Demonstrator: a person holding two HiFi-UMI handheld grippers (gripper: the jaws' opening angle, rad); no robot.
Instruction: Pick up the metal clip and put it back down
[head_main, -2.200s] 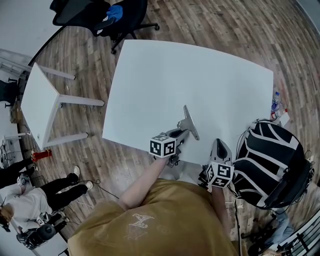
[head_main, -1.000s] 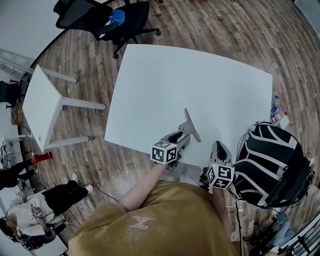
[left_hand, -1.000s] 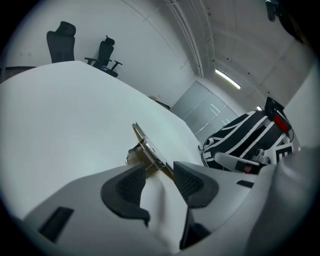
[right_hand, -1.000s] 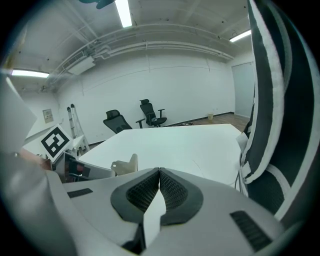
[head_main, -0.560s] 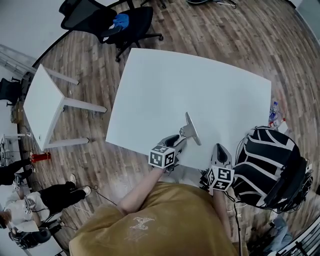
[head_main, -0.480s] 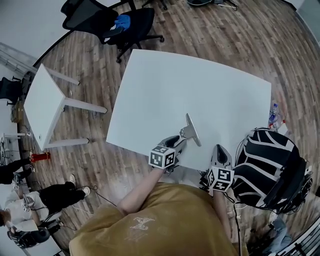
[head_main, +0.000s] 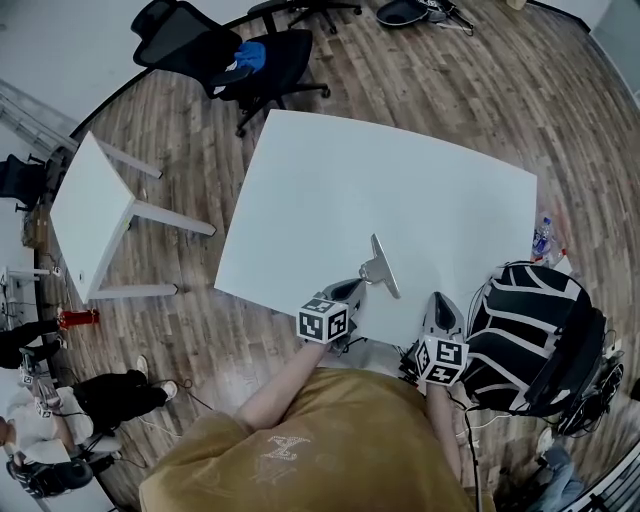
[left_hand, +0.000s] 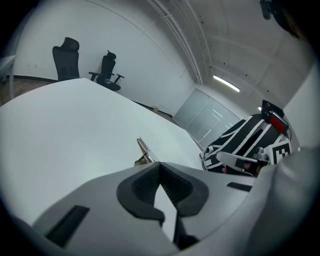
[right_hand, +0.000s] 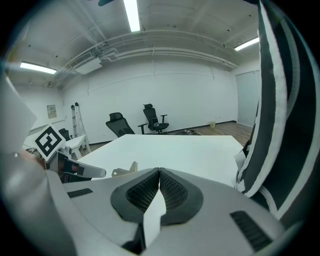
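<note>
**Two shut hand-held grippers, one loose clip near the edge**

Just been closing, over on the left hand-held gripper; pads together now, nothing between them. Same story on the right hand-held gripper: pinched tight, empty, parked low at the near edge beside the striped bag. Metal clip down on the white surface, just beyond the left tips and apparently free of them. Looks set down already, so mostly a matter of leaving cleanly. Main danger: a forward drift of those closed tips, knocking the clip and sending it skating across the smooth top, maybe toward the near edge. Another: going back in for a second pick without spreading first, so shoving instead of gripping. Lesser worry on the right: snagging the bag on the way out.
</note>
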